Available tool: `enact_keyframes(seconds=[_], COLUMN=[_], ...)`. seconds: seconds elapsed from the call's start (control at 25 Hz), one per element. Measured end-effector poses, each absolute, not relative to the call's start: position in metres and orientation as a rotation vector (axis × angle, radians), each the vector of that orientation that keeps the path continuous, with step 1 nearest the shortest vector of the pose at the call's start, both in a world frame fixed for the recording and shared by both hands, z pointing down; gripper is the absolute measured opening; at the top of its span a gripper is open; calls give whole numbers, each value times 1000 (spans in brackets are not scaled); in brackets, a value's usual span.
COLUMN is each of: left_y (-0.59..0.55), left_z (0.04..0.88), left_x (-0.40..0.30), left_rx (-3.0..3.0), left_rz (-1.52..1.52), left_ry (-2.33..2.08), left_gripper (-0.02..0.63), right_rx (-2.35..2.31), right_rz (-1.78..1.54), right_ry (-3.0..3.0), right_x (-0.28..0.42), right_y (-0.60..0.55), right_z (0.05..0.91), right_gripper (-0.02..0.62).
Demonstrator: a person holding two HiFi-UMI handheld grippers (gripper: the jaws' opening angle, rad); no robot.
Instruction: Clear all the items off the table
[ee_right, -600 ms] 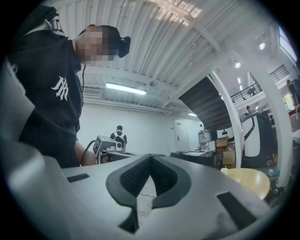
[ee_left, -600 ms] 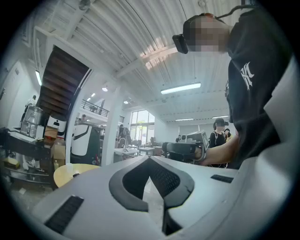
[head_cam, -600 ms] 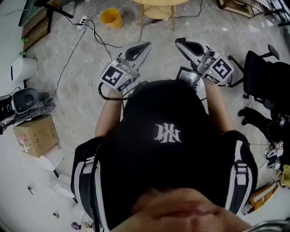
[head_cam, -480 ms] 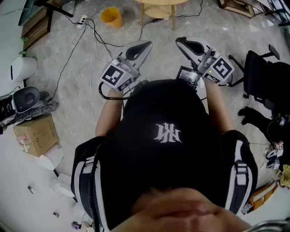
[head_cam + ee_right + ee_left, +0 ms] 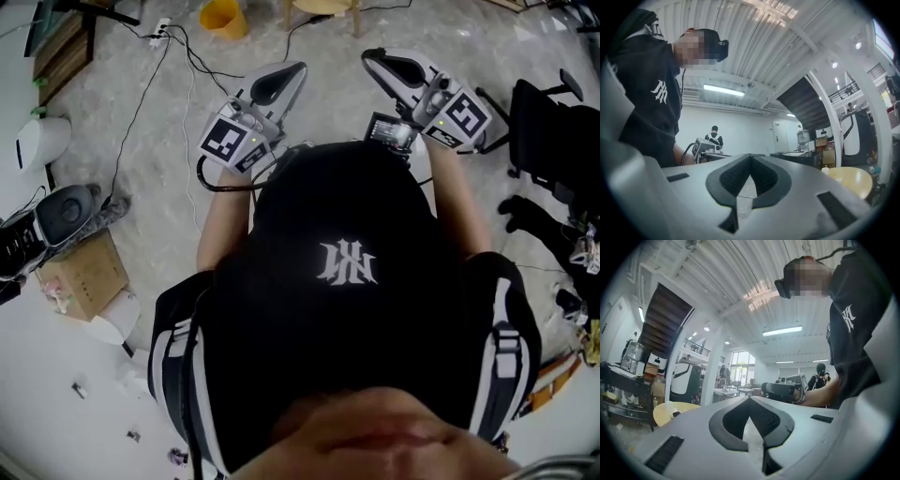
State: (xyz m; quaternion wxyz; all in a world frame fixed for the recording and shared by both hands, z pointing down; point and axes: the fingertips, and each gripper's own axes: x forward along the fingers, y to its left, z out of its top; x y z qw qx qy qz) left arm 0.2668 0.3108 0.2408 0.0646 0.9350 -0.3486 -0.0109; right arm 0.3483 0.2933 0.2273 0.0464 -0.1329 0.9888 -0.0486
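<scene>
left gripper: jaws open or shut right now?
Shut. In the left gripper view, the left gripper has its jaws meeting at the tips with nothing between them.

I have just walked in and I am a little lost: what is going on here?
A person in a black cap holds out a hand-held gripper in each hand: the left hand-held gripper and the right hand-held gripper. Both point level, their jaws are together and nothing is between them. A round wooden table lies ahead, at the top edge of the head view. No item is being handled at this moment.
</scene>
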Motion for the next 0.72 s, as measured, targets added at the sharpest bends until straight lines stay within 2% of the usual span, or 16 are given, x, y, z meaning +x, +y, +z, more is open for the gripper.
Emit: enact_keyframes(seconds=[0.16,0.72], left_y=[314,307], left_z=[225,254], left_x=[252,183], left_rx=[2817,2803], left_rz=[-197,-51], left_ry=[-976,-990], left_gripper=[11,11], right_rx=[-407,-526], right_rz=[-142,-149], right_ry=[3040,3063], right_x=[337,282], right_y=[291,277], right_z=[227,230], right_gripper=[2,3])
